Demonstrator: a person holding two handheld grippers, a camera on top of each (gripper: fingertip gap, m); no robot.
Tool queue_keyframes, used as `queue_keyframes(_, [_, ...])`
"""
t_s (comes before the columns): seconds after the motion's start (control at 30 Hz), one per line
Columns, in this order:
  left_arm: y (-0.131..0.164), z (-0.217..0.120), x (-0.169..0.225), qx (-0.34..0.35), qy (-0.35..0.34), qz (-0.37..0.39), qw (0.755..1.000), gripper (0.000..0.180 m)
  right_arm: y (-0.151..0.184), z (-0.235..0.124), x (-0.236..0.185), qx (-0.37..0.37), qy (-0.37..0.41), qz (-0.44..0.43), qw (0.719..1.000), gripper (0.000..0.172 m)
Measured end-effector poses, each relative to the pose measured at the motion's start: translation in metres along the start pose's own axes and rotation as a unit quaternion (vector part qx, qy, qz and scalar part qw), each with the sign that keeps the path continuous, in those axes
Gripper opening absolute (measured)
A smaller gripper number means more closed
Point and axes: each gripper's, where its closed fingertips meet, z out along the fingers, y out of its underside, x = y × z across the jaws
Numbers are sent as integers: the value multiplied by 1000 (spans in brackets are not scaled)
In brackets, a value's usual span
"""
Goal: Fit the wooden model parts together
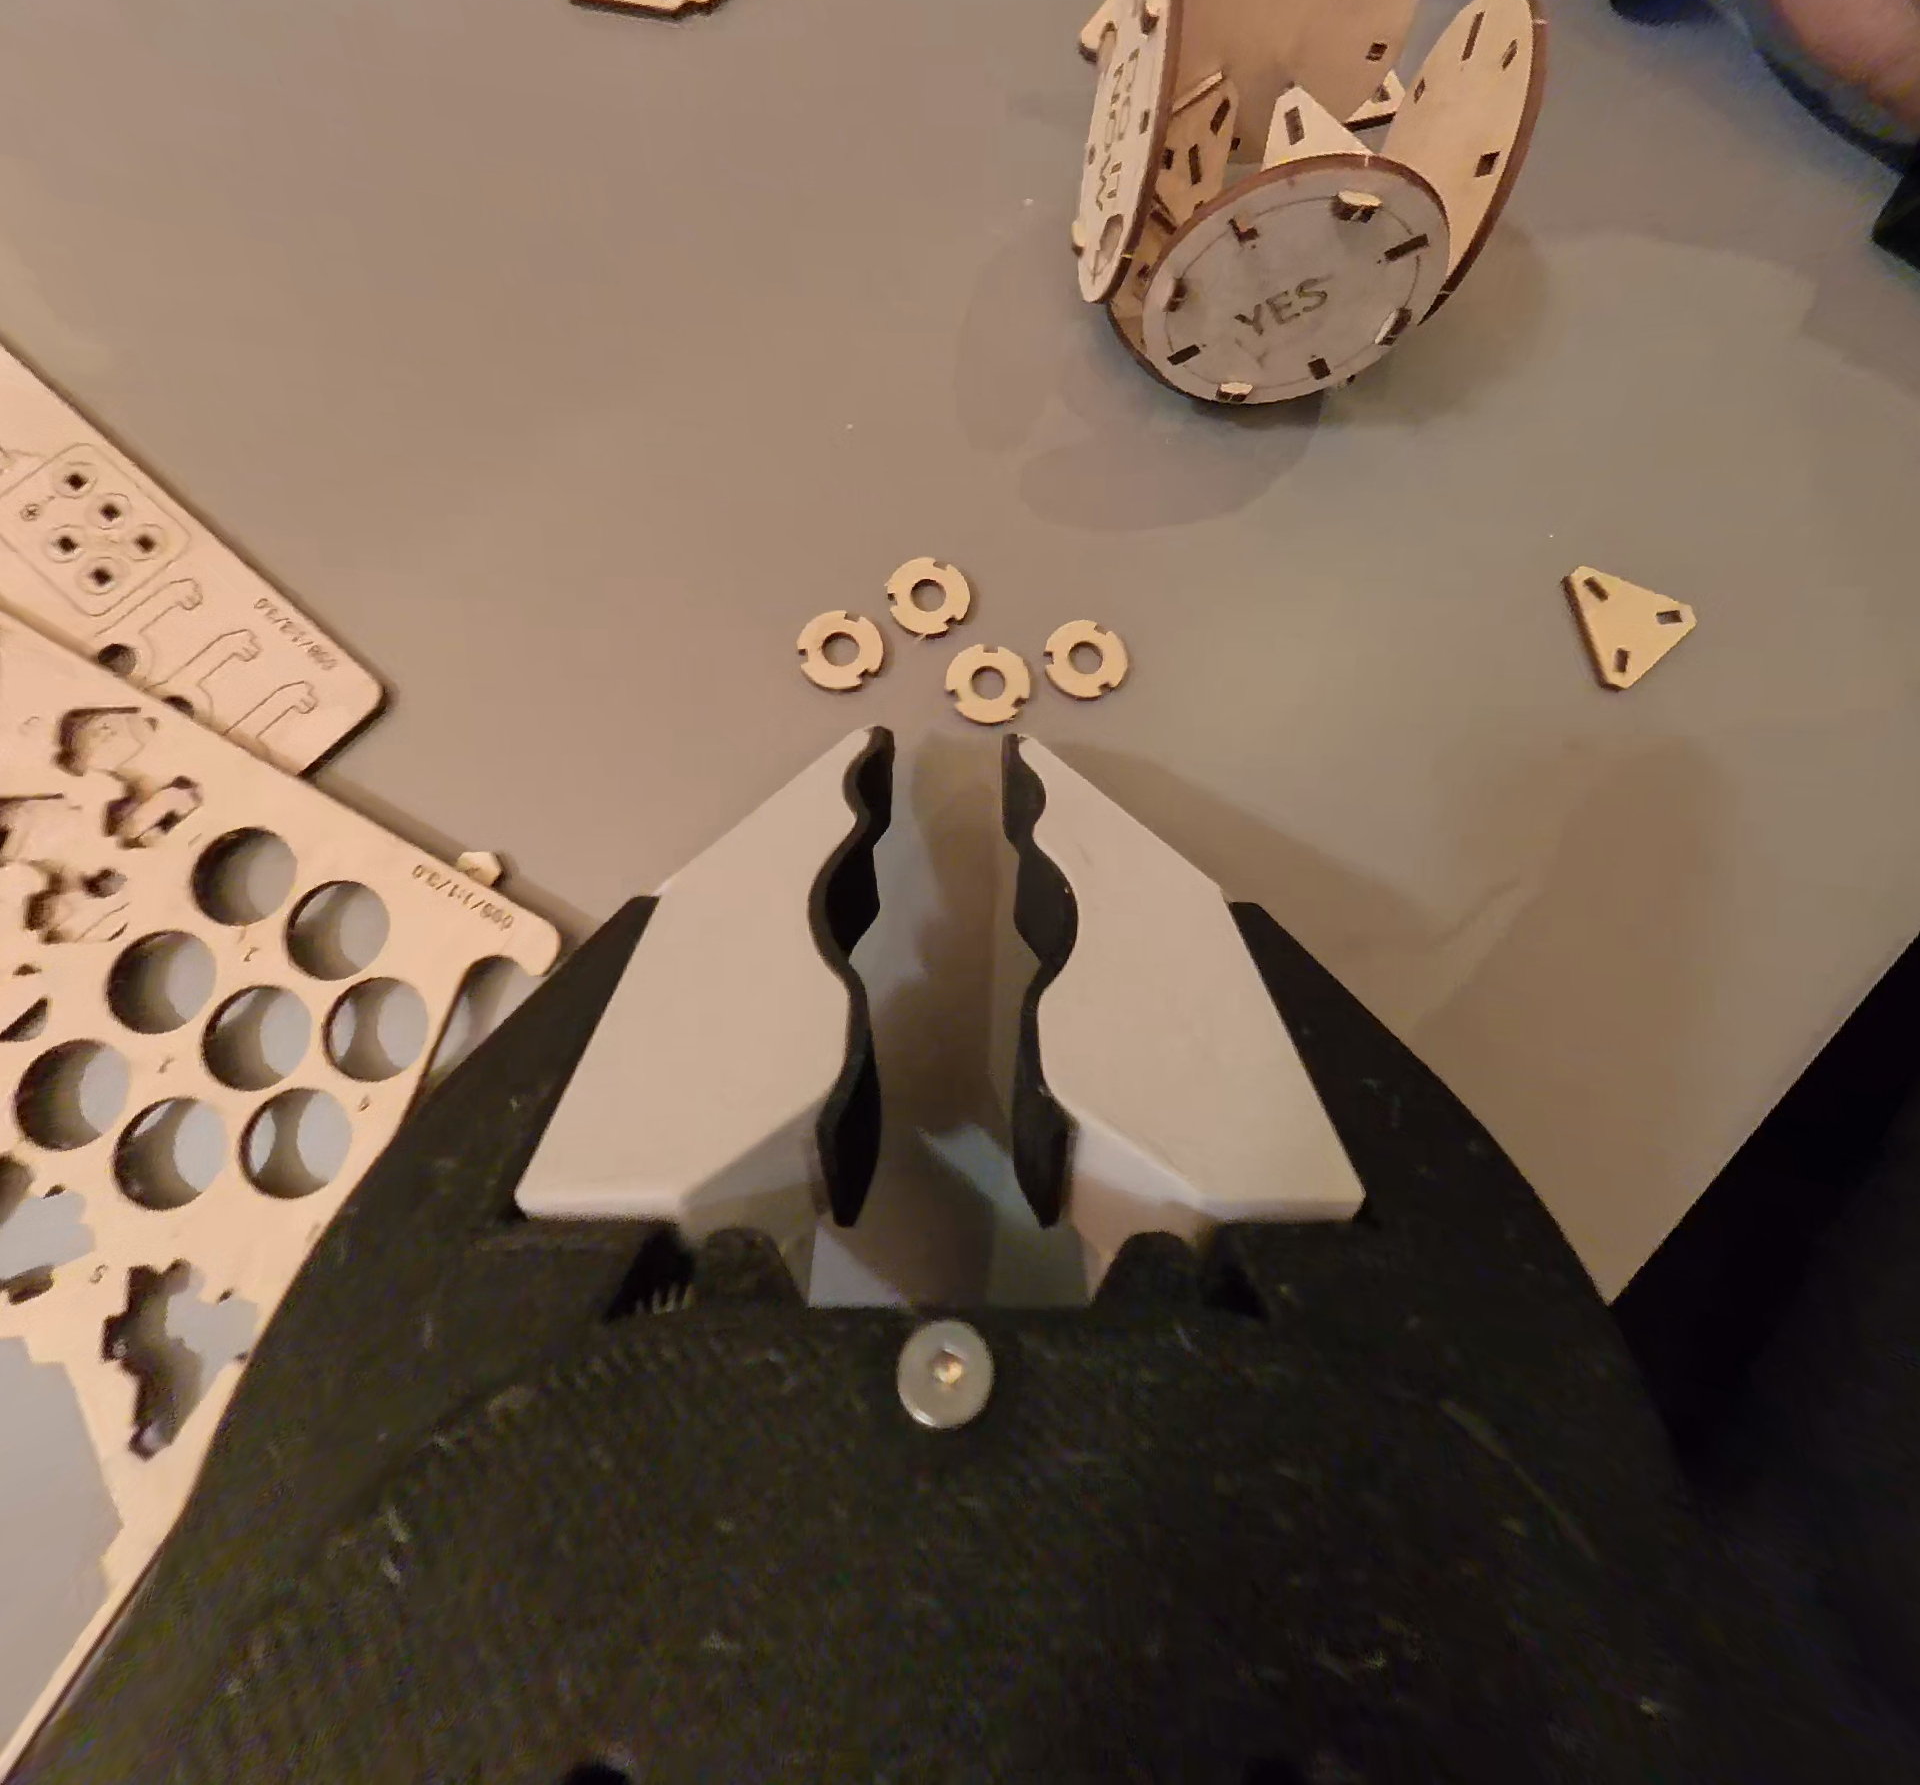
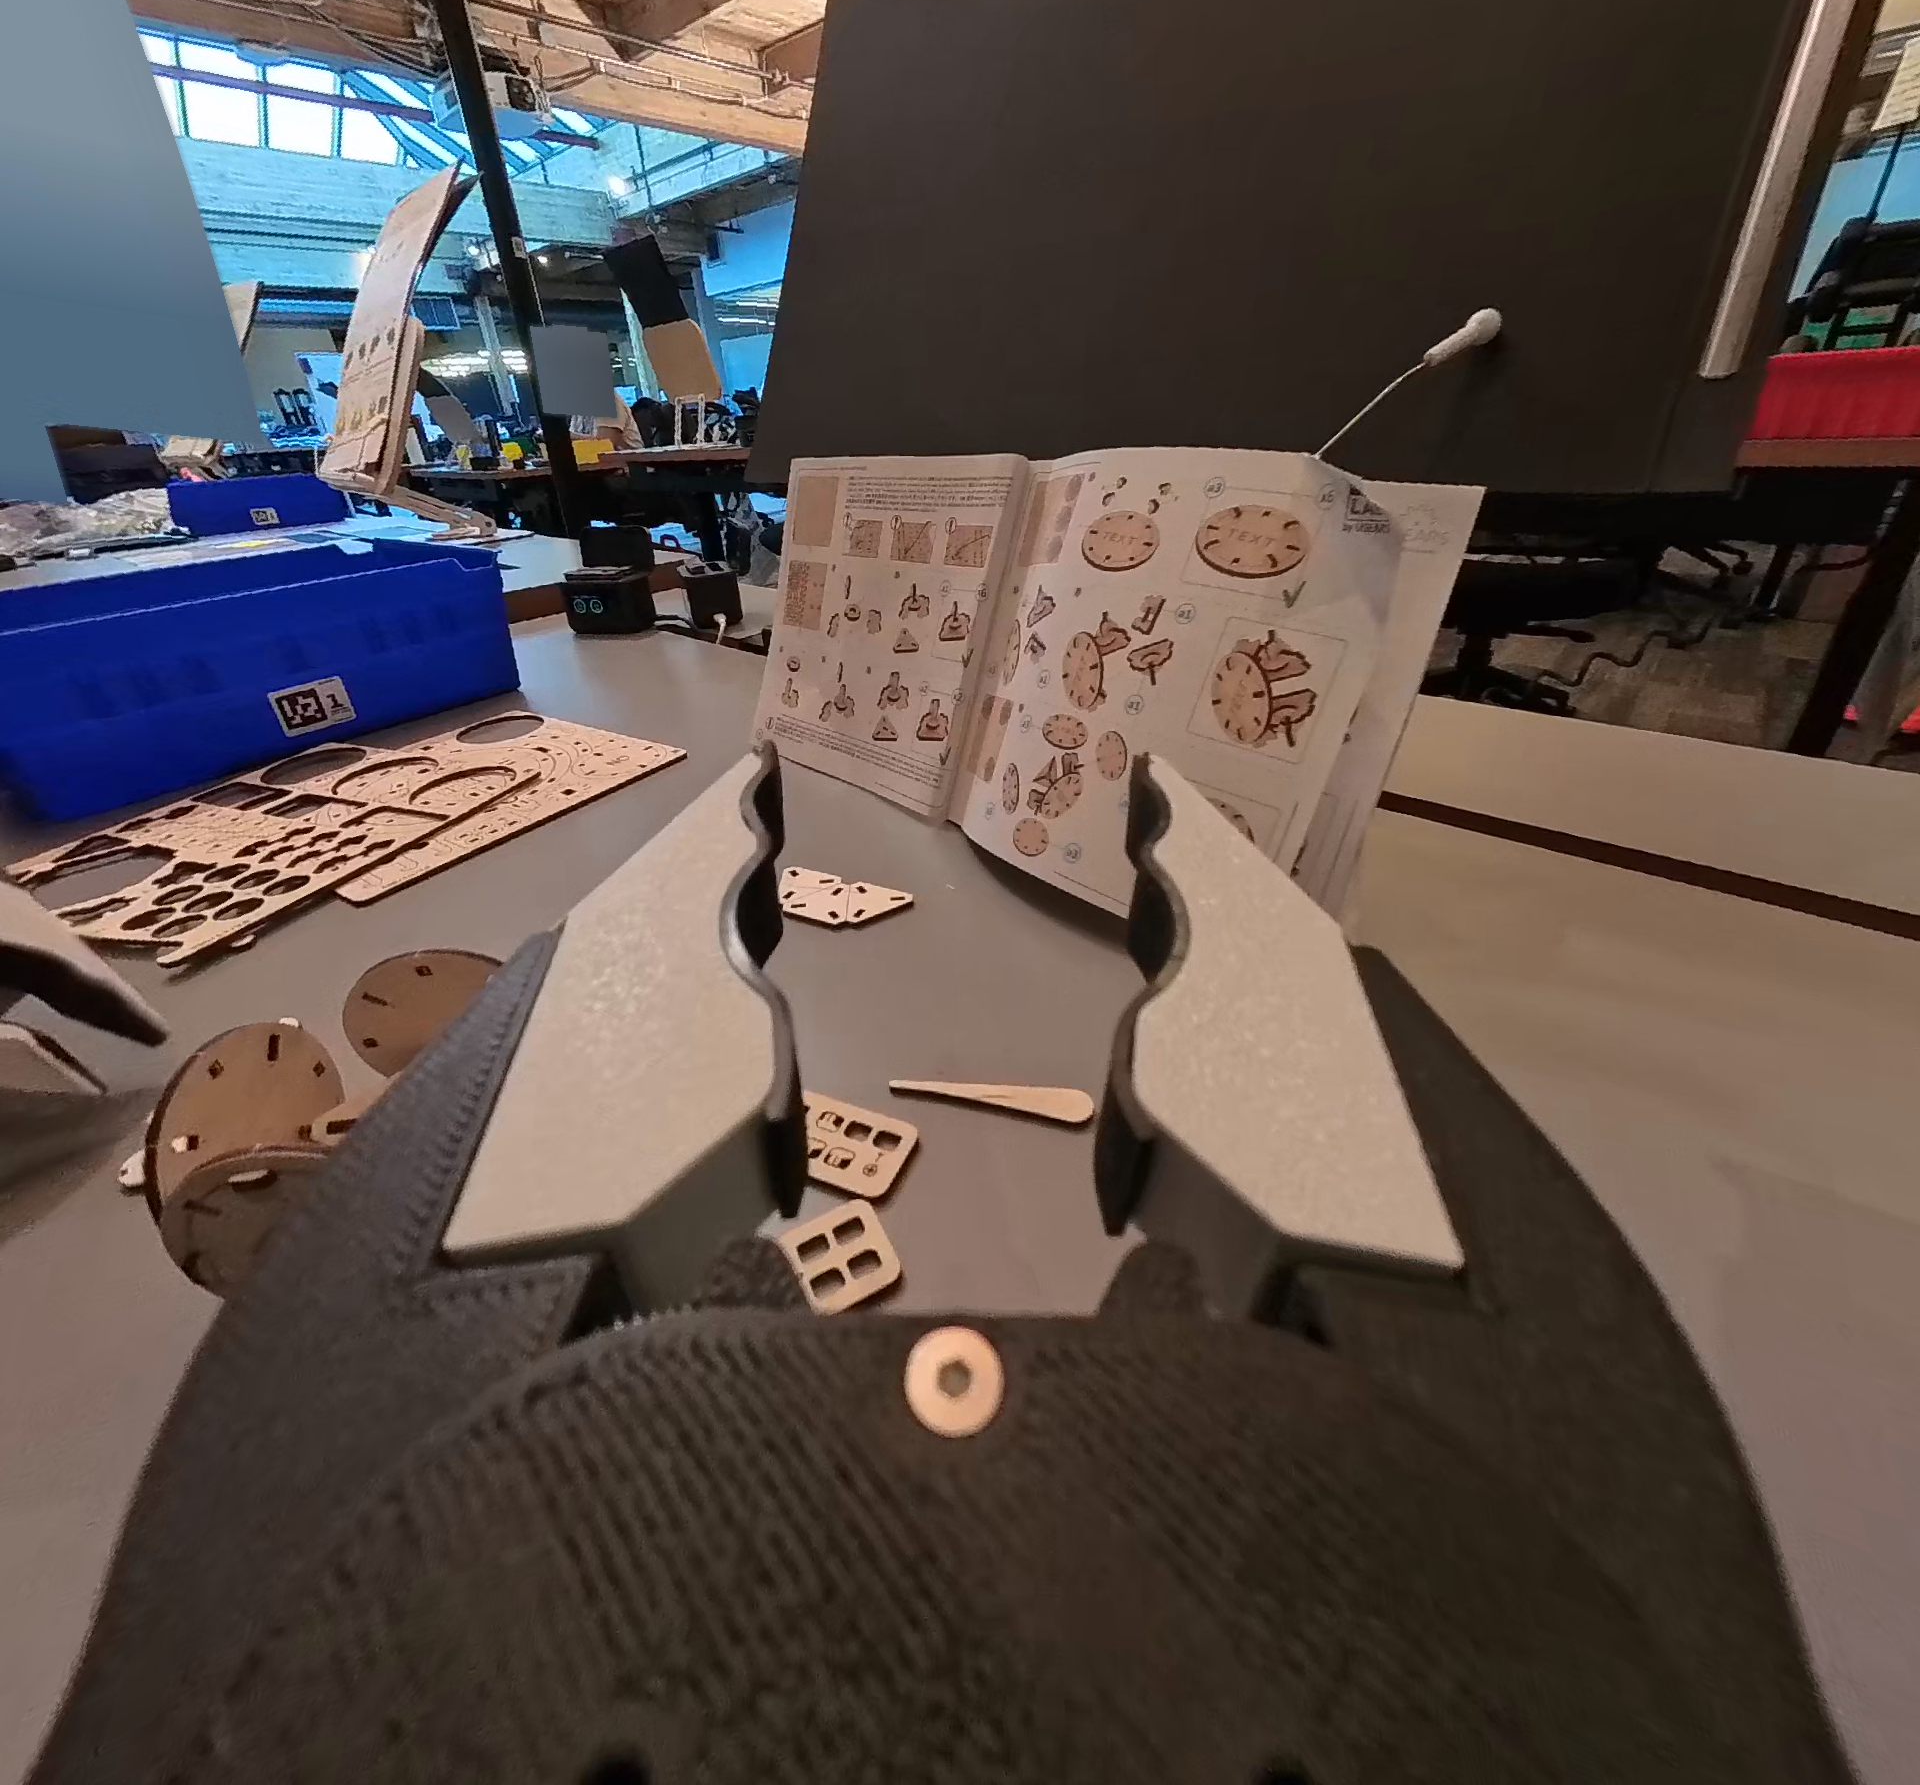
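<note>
Lying just ahead of the parted left hand-held gripper (image 1: 948,736): 4 wooden rings (image 1: 987,683).

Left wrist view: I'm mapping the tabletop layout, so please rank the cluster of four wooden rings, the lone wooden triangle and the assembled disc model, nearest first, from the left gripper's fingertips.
1. Cluster of four wooden rings: just ahead of the left gripper, whose open fingers hold nothing.
2. Lone wooden triangle: off to the right.
3. Assembled disc model: farthest, ahead and to the right.

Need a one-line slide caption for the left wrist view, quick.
Left gripper, jaws slightly apart and empty, hovers just short of four small wooden rings on a grey table.
</note>
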Motion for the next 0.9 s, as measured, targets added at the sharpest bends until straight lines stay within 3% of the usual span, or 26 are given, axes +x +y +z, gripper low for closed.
queue_keyframes(0.17, [-1, -23, -33, 20, -51, -24, 998, 21, -1, -1, 1, 4, -1, 9, 1000, 65])
queue_keyframes(0.5, [26, -108, -132, 40, -210, -96, 972, 28, 2, 2, -2, 0, -9, 13, 1000, 65])
queue_keyframes(0.63, [35, -118, -143, 40, -226, -112, 967, 29, 2, 2, -1, 1, -7, 15, 1000, 65])
queue_keyframes(0.9, [41, -107, -142, 25, -221, -107, 969, 30, 0, 0, 2, 7, -4, 23, 1000, 64])
